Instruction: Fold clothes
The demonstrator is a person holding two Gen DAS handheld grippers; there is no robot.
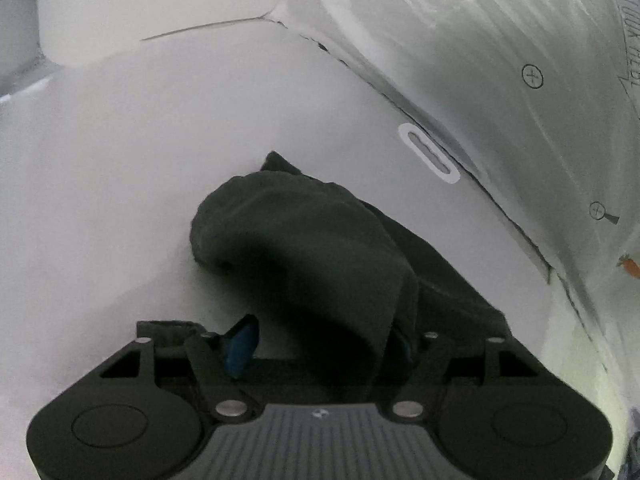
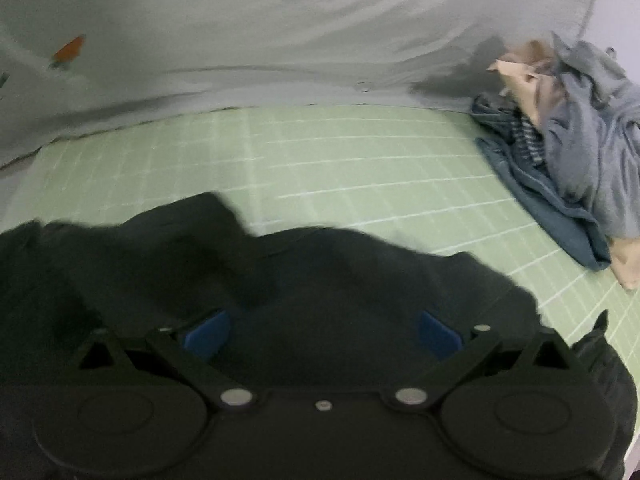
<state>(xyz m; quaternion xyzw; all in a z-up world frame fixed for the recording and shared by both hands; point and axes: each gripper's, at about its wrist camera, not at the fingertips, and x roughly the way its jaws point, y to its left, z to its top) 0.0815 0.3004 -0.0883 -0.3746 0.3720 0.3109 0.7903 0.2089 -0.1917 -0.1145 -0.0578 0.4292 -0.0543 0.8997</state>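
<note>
Left gripper (image 1: pixel 320 344) stood partly open, dark garment (image 1: pixel 320 248) draped between its blue pads (image 1: pixel 240 344), lying on the white table (image 1: pixel 100 160). Right gripper (image 2: pixel 320 336) was open wide, pads apart above the same dark garment (image 2: pixel 280 280) on the green grid mat (image 2: pixel 360 168). Clothes pile (image 2: pixel 576 160) sat at far right.
</note>
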